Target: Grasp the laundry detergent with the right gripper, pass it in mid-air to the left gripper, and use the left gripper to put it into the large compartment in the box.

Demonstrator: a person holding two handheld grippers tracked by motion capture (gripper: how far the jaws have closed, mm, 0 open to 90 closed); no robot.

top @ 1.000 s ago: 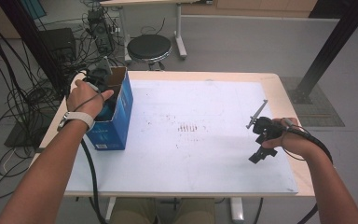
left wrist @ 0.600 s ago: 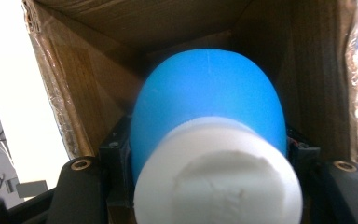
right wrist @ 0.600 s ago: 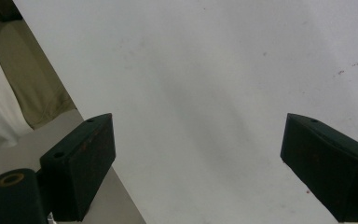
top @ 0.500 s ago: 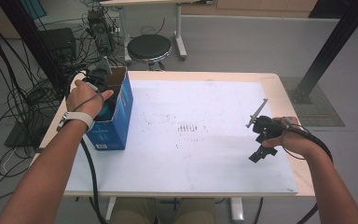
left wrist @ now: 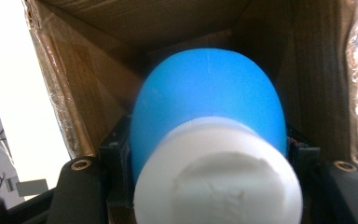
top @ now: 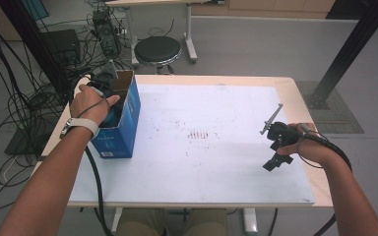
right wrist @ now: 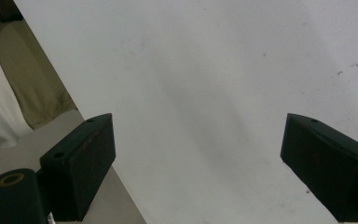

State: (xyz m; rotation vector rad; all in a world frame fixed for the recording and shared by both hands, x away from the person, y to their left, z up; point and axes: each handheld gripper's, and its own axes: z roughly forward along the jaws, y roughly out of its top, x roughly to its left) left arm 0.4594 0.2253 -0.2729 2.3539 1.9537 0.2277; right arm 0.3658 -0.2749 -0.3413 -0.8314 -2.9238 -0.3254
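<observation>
**A:** Left gripper view first: the blue bottle (left wrist: pixel 205 107) with its white cap (left wrist: pixel 219 177) sits in the centre of the frame, cap toward the lens, body pointing down into the open cardboard box (left wrist: pixel 65 102). The two black jaws press on the blue body just above the cap, one at the lower left, one at the lower right, so the left gripper (left wrist: pixel 209 154) is clamped on the bottle.

**B:** And from the high view?

**A:** There the box (top: pixel 123 132) stands in the upper left, at the left edge of the white sheet (top: pixel 202 162), and the left hand (top: pixel 91 105) hovers over its open top with the left gripper (top: pixel 109 98) reaching inside.

**B:** So what makes this step go well?

**A:** I'd say keeping the bottle centred between the brown walls; the fit looks snug, and a tilt could catch a shoulder on the torn rim. Moving it straight along the box's axis, with the grip held firm, seems safest, since the smooth rounded body could slip.

**B:** The other hand?

**A:** The right gripper (top: pixel 280 147) rests at the right of the high view, well apart from the box. In the right gripper view its jaws stand wide with nothing between them, above the sheet (right wrist: pixel 214 70). It might steady the box if that shifts.
</observation>
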